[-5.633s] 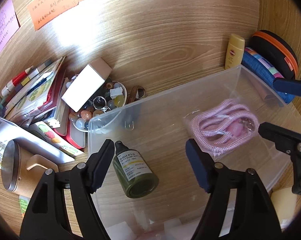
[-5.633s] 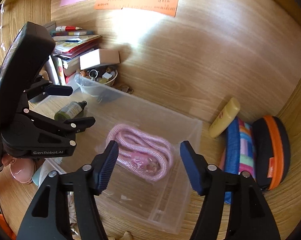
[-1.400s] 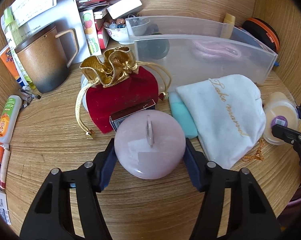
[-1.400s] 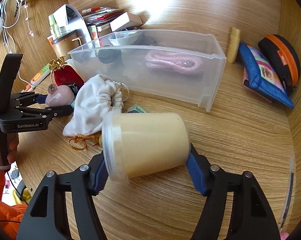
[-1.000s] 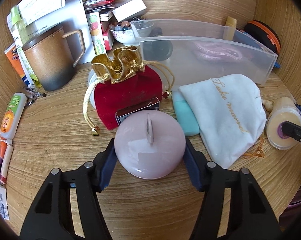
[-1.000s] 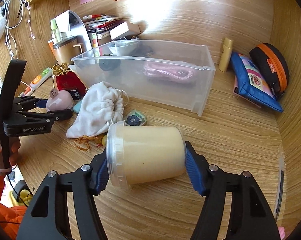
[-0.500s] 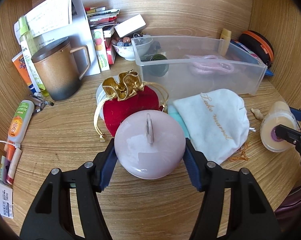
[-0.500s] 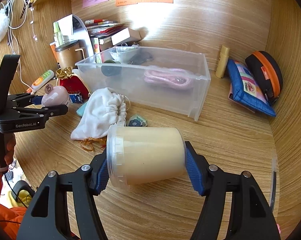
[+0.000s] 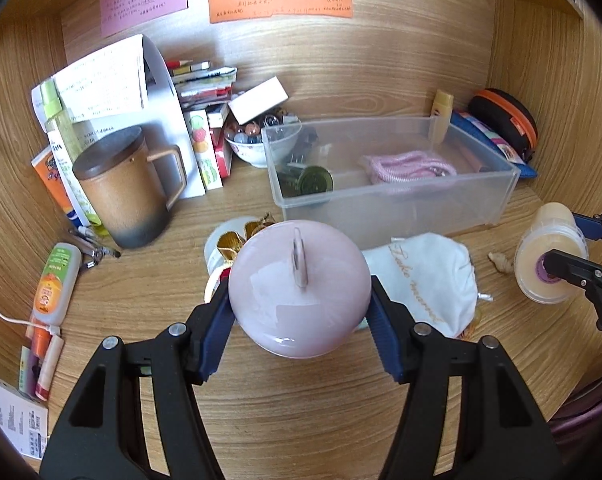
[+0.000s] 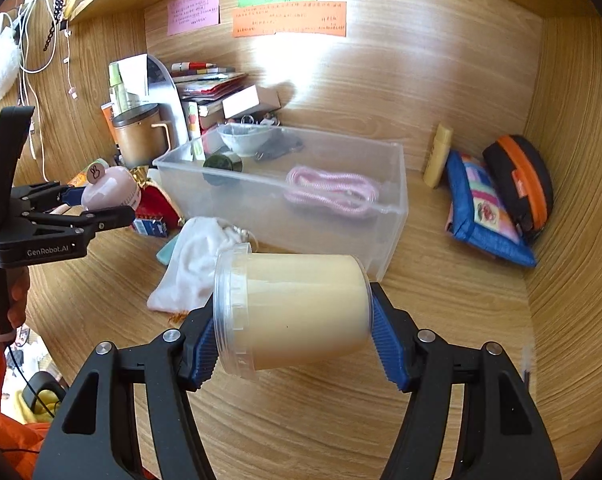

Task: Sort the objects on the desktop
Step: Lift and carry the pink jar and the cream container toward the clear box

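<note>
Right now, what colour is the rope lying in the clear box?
Pale pink rope, seen best from the right wrist view.

The desk alcove is viewed by both wrist cameras from above its front edge, facing the back wall at 12 o'clock. The clear bin (image 9: 389, 196) (image 10: 285, 200) is shared: seen near centre from the left, at 11 o'clock from the right.

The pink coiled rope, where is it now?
The pink coiled rope lies inside the clear plastic bin, in its right half, apart from the dark green bottle.
</note>
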